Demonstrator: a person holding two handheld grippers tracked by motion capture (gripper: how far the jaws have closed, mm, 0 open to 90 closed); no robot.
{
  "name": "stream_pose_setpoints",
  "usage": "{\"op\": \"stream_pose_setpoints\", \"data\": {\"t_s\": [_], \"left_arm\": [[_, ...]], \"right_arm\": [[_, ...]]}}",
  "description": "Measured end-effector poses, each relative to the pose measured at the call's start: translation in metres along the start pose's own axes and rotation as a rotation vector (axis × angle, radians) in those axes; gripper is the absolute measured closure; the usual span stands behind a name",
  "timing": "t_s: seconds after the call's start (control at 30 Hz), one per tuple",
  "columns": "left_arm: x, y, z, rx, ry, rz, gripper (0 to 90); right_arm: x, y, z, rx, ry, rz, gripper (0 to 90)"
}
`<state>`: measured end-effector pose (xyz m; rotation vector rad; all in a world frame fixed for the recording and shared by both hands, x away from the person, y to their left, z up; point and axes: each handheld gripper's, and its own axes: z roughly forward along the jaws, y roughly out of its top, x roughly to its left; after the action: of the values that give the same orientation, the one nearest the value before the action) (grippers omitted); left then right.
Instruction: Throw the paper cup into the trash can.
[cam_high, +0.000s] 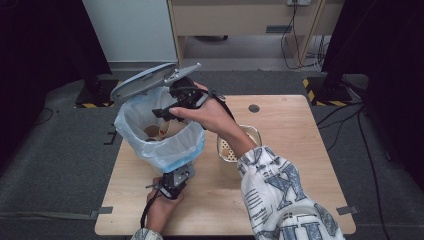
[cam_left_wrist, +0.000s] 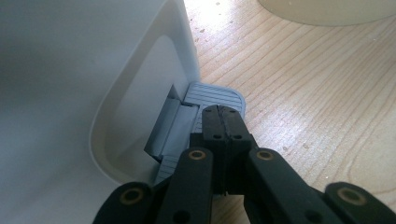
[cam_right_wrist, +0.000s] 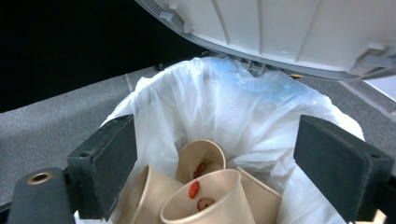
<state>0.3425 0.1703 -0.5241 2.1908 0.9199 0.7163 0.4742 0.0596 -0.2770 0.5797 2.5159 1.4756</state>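
Observation:
A white pedal bin (cam_high: 160, 135) lined with a pale plastic bag (cam_right_wrist: 233, 102) stands on the wooden table (cam_high: 290, 130), and its grey lid (cam_high: 142, 80) is raised. Several paper cups (cam_right_wrist: 210, 200) with red scraps in them lie inside. My right gripper (cam_high: 162, 114) hangs over the bin's mouth, and in the right gripper view it (cam_right_wrist: 224, 158) is open with nothing between its pads. My left gripper (cam_left_wrist: 223, 112) is shut, with its tips resting on the grey ribbed pedal (cam_left_wrist: 215, 95) at the bin's foot (cam_left_wrist: 70, 93). In the high view the left gripper (cam_high: 175, 177) sits low against the bin's near side.
A beige bowl (cam_high: 240, 145) stands on the table just right of the bin, under my right forearm; its rim (cam_left_wrist: 327, 11) is also in the left gripper view. A round hole (cam_high: 254, 108) marks the table's far side. Bare wood lies to the right and near the front edge.

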Motion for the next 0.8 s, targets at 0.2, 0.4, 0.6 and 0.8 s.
{"op": "stream_pose_setpoints", "data": {"t_s": [0.2, 0.4, 0.6, 0.8], "left_arm": [[0.0, 0.0, 0.0, 0.0, 0.001, 0.001, 89.3], [0.0, 0.0, 0.0, 0.0, 0.001, 0.002, 89.3], [0.0, 0.0, 0.0, -0.001, 0.002, 0.004, 89.3], [0.0, 0.0, 0.0, 0.0, 0.002, 0.003, 89.3]], "right_arm": [[-0.004, -0.003, -0.006, -0.011, -0.016, 0.013, 12.3], [-0.01, -0.007, -0.014, -0.021, -0.041, 0.021, 10.7], [-0.018, -0.012, -0.025, -0.031, -0.069, 0.034, 8.8], [-0.026, -0.017, -0.038, -0.045, -0.095, 0.049, 8.2]]}}
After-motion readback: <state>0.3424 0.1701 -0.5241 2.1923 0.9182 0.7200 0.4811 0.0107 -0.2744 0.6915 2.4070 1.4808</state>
